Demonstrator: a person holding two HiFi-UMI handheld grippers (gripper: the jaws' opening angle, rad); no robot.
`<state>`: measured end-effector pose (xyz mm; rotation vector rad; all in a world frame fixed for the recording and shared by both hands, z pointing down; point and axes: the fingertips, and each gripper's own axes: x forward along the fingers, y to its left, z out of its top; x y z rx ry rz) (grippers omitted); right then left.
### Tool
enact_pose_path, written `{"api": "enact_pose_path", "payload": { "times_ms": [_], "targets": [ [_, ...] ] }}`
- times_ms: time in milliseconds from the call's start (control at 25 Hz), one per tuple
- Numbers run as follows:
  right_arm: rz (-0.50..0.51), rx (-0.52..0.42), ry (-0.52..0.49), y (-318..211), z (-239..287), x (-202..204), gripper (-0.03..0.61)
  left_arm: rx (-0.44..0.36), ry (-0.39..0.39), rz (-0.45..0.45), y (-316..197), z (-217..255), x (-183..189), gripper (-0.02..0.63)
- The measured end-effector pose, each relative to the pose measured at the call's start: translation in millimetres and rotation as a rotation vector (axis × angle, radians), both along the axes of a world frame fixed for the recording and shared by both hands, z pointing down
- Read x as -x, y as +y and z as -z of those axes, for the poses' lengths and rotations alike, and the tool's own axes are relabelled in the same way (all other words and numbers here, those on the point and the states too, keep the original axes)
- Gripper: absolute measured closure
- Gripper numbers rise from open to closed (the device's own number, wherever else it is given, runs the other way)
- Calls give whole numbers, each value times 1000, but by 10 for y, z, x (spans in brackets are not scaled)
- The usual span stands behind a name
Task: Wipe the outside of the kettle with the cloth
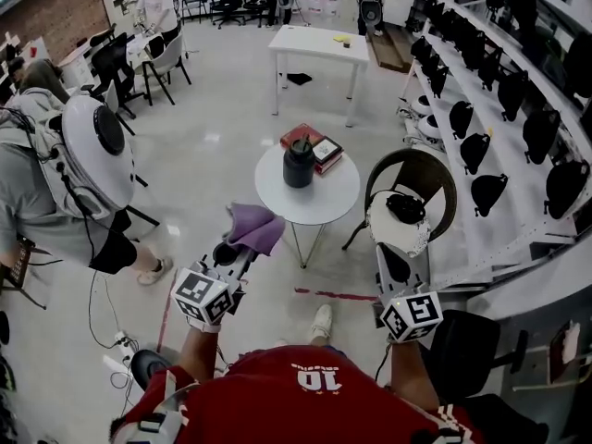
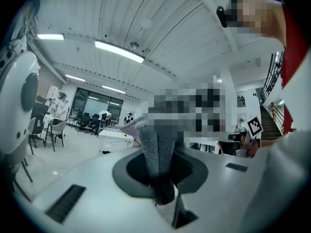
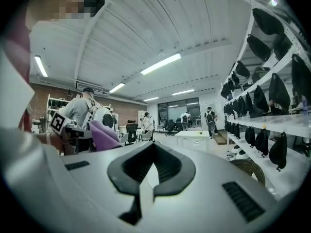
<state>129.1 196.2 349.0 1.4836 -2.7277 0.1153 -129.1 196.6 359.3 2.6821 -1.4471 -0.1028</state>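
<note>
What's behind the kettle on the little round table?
A few stacked books lie just behind the kettle, a bit to its right, on the table. The kettle covers the near corner of the stack, so anything tucked there cannot be seen.

On my head view, the person carrying my rig wears a red shirt with a white "10" printed across it, and one white shoe shows too. My left gripper and right gripper both have smooth, rounded white shells. The left marker cube and the right marker cube are white blocks faced with bold black square codes. In the gripper views each shell looks pale grey, with a dark, leaf-shaped collar round the jaws and narrow black ribbed slots set flat into the surface on either side.
</note>
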Motion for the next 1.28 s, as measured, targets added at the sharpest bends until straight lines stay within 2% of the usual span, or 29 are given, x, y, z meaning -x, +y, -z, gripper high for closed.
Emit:
{"api": "enact_pose_path", "payload": {
  "times_ms": [160,400,800,1280],
  "targets": [
    [30,19,-5,-230,-17,-41,563,-20,-27,12,-215,59,-102,563],
    [109,-2,-6,-651,8,-87,563,-8,-41,10,-644,113,-287,563],
    [156,-33,-19,-1495,82,-386,563,-40,-61,21,-1421,227,-701,563],
    [202,21,-41,-2142,-53,-771,563,-4,-53,100,-2062,218,-1070,563]
  ]
}}
